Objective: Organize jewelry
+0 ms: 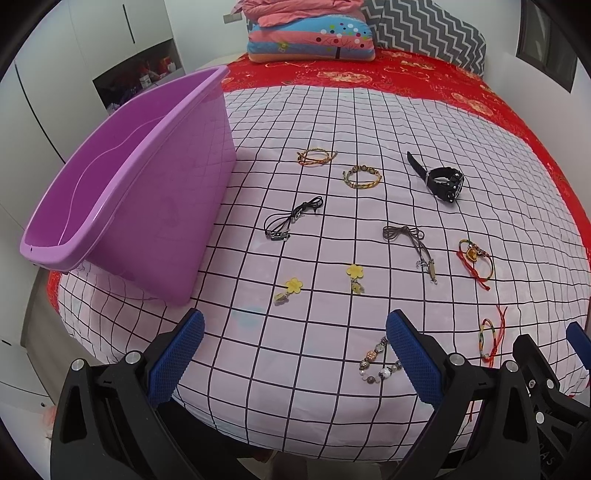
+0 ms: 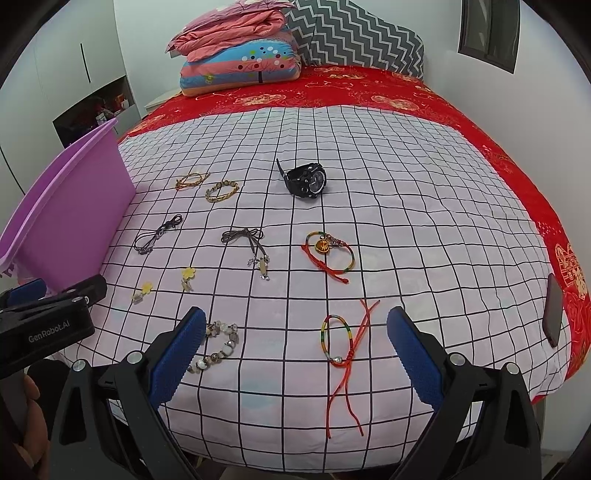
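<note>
Jewelry lies spread on a pink checked sheet [image 1: 295, 110]. A purple tub [image 1: 122, 199] stands at the left, empty inside. My left gripper [image 1: 295, 354] is open and empty above the near edge; a beaded bracelet [image 1: 376, 360] lies by its right finger. My right gripper [image 2: 295, 350] is open and empty, with a striped bracelet on red cord [image 2: 341, 343] between its fingers. Farther out lie a black watch [image 2: 306, 181], two braided bracelets [image 1: 362, 177], two yellow flower earrings [image 1: 293, 286], dark cord necklaces [image 1: 291, 218] and a red charm bracelet [image 2: 328, 251].
The tub also shows in the right wrist view [image 2: 70, 206]. Folded quilts and pillows [image 1: 314, 33] are stacked at the head of the red bedspread [image 2: 369, 92]. A dark phone [image 2: 552, 310] lies at the bed's right edge. A wardrobe [image 1: 92, 55] stands at the left.
</note>
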The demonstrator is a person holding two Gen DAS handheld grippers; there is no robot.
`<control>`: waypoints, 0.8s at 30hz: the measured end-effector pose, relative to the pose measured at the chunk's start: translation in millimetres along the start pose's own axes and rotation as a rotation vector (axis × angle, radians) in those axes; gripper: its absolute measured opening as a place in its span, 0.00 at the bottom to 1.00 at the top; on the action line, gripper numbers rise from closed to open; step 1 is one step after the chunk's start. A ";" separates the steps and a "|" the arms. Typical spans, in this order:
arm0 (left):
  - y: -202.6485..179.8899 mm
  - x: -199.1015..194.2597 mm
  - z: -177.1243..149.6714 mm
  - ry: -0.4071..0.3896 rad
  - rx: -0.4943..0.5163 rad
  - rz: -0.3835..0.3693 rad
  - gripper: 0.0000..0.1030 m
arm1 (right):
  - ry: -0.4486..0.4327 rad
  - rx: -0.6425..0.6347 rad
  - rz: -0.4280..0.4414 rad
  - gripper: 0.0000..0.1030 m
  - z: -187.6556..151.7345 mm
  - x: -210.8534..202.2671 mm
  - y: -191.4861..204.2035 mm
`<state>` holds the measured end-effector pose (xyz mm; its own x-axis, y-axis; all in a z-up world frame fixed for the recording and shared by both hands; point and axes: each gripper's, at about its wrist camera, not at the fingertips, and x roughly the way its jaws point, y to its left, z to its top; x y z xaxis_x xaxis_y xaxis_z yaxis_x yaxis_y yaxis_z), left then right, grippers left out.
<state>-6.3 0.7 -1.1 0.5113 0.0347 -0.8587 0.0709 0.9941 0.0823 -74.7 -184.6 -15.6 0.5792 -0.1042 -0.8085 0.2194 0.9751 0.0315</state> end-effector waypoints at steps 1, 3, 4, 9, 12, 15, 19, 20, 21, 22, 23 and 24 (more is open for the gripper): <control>0.0 0.0 -0.1 0.000 0.000 0.000 0.94 | 0.000 0.000 0.001 0.91 0.0 -0.1 0.0; 0.0 -0.1 -0.1 -0.001 0.000 0.000 0.94 | 0.001 -0.001 0.002 0.91 0.1 -0.1 0.3; -0.3 0.2 0.2 -0.001 0.000 0.001 0.94 | 0.000 -0.003 0.001 0.91 0.1 -0.2 0.3; -0.2 0.9 0.7 0.001 -0.001 -0.004 0.94 | -0.005 -0.003 -0.004 0.91 1.5 -0.8 -0.9; -0.9 1.3 1.0 0.001 0.001 -0.003 0.94 | -0.006 -0.003 -0.002 0.91 1.5 -0.7 -1.0; -2.6 3.5 0.6 0.004 0.006 0.000 0.94 | -0.004 -0.002 -0.002 0.91 0.6 -0.7 -2.0; -0.1 7.4 -4.5 -0.004 0.009 -0.003 0.94 | -0.006 0.008 0.019 0.91 -2.1 -0.6 -6.1; 1.4 9.6 -6.9 -0.005 0.010 -0.004 0.94 | -0.007 0.010 0.026 0.91 -3.2 -0.6 -7.0; 2.7 11.6 -9.3 -0.004 0.011 -0.005 0.94 | -0.008 0.013 0.033 0.91 -4.4 -0.3 -8.2; 4.3 14.8 -12.6 -0.001 0.013 -0.007 0.94 | -0.006 0.015 0.037 0.91 -5.2 0.5 -8.7; 5.5 17.1 -15.3 0.001 0.013 -0.012 0.94 | -0.001 0.017 0.044 0.91 -6.7 2.0 -10.1; 7.2 20.0 -19.0 -0.001 0.013 -0.022 0.94 | 0.008 0.020 0.052 0.91 -8.7 4.2 -11.9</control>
<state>-11.9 10.4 -27.3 0.5103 0.0132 -0.8599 0.0930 0.9932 0.0704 -81.7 -195.0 -24.5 0.5836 -0.0520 -0.8104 0.2053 0.9750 0.0854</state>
